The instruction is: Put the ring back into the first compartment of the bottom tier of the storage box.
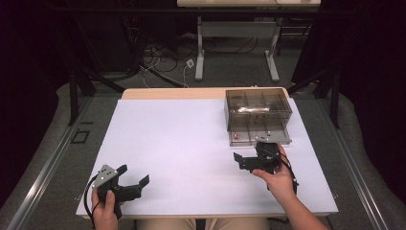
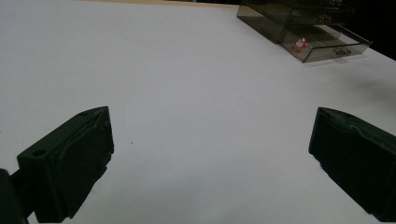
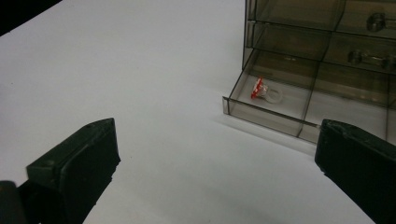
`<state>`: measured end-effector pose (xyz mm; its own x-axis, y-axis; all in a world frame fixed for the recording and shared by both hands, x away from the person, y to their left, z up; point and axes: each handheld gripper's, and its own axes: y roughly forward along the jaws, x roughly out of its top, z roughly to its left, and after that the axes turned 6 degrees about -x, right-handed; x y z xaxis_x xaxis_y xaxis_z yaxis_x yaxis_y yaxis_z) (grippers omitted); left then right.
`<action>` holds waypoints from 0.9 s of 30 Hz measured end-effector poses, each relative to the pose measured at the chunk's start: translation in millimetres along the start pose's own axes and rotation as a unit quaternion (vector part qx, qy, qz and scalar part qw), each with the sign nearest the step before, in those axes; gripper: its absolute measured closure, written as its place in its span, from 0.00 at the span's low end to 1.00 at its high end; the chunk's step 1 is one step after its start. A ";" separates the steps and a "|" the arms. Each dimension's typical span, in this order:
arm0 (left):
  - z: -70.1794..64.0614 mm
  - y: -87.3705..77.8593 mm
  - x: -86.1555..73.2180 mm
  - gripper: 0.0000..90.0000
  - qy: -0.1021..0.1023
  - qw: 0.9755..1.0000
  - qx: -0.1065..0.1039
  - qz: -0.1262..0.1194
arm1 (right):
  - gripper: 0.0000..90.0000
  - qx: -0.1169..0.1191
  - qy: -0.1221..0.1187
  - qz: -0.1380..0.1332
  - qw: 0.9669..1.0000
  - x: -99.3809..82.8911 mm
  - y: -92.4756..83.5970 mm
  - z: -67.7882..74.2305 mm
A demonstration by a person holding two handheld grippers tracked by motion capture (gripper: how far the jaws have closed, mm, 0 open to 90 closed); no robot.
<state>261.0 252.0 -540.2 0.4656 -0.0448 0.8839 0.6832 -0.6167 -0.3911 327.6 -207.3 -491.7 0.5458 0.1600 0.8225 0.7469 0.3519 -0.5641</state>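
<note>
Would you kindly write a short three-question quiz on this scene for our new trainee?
1. True or false: the bottom drawer of the smoky clear drawer unit is pulled out.
2. Which claw is nearer the drawer unit: A) left claw, B) right claw?
3. Fill in: the small red and white object lies in the drawer's ____ compartment, as seen in the high view.

Key: 1 true; 2 B; 3 left.
</note>
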 end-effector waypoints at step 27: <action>0.2 0.1 -0.3 0.00 -0.002 1.000 0.003 0.001 | 0.00 -0.046 0.050 -0.020 0.997 -65.4 -38.2 -37.5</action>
<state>261.0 252.1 -540.6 0.4686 -0.0429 0.8824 0.6858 -0.6120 -0.3940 277.7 -265.8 -526.7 0.5475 0.0524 0.8352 0.7975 0.2695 -0.5397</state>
